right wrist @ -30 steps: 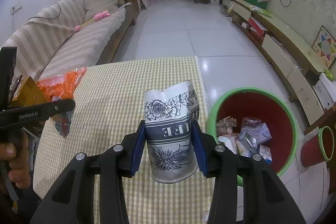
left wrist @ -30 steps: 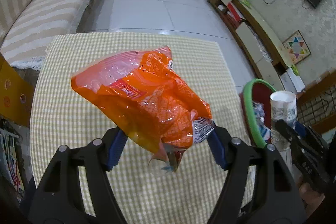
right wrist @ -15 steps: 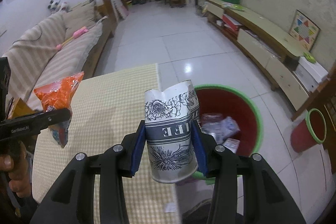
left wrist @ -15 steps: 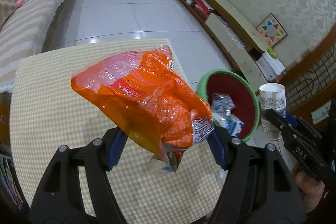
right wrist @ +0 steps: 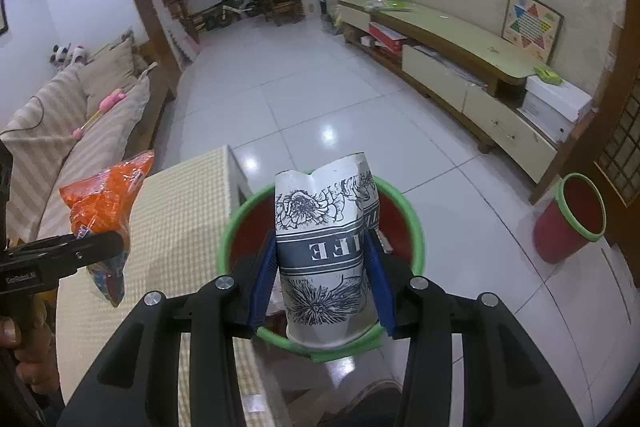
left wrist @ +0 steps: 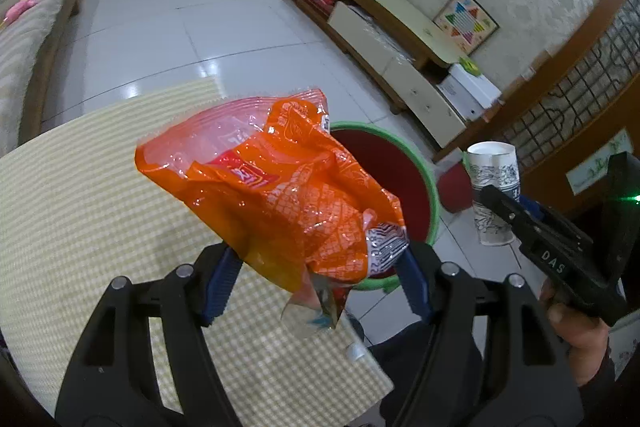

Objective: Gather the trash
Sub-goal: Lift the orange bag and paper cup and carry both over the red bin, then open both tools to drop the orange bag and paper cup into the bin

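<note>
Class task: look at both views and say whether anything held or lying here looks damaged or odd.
The paper cup in the right gripper is dented at the rim, its lettering upside down. The orange wrapper in the left gripper is crumpled.

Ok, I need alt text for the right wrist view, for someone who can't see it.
The right gripper holds a dented paper cup above a red bin with a green rim, beside a checked table. At left, the left gripper holds an orange wrapper.

The table (left wrist: 80, 211), covered by a yellow checked cloth (right wrist: 180, 227), is standing on the white tiled floor (right wrist: 320, 99). A red bin with a green rim (left wrist: 428, 187) is sitting on the floor beside the table edge.
</note>
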`<state>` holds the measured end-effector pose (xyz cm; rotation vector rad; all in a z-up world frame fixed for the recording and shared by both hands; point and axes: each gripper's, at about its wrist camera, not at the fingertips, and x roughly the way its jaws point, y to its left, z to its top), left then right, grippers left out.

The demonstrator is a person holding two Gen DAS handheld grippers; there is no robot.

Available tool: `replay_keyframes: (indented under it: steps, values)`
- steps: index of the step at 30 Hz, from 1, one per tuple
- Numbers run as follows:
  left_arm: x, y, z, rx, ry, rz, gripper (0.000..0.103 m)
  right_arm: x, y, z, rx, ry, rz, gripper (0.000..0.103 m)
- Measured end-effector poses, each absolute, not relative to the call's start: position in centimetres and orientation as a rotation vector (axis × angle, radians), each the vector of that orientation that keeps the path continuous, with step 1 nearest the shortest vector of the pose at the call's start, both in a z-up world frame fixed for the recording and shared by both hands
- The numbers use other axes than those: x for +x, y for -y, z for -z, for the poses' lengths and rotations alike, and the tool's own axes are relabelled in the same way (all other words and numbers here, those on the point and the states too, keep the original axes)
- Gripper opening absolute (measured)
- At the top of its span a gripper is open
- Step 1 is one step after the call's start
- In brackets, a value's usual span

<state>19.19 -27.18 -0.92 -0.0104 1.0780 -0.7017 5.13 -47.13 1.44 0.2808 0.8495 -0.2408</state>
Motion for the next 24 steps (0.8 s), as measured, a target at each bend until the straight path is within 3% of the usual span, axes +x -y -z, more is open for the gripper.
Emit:
replay_keyframes:
  steps: [24]
  values:
    - [20.6, 37.9, 5.4, 0.119, -1.176, 0.829, 0.069, 6.9, 52.8, 0.9, 0.358, -0.865, 0.265, 0.041]
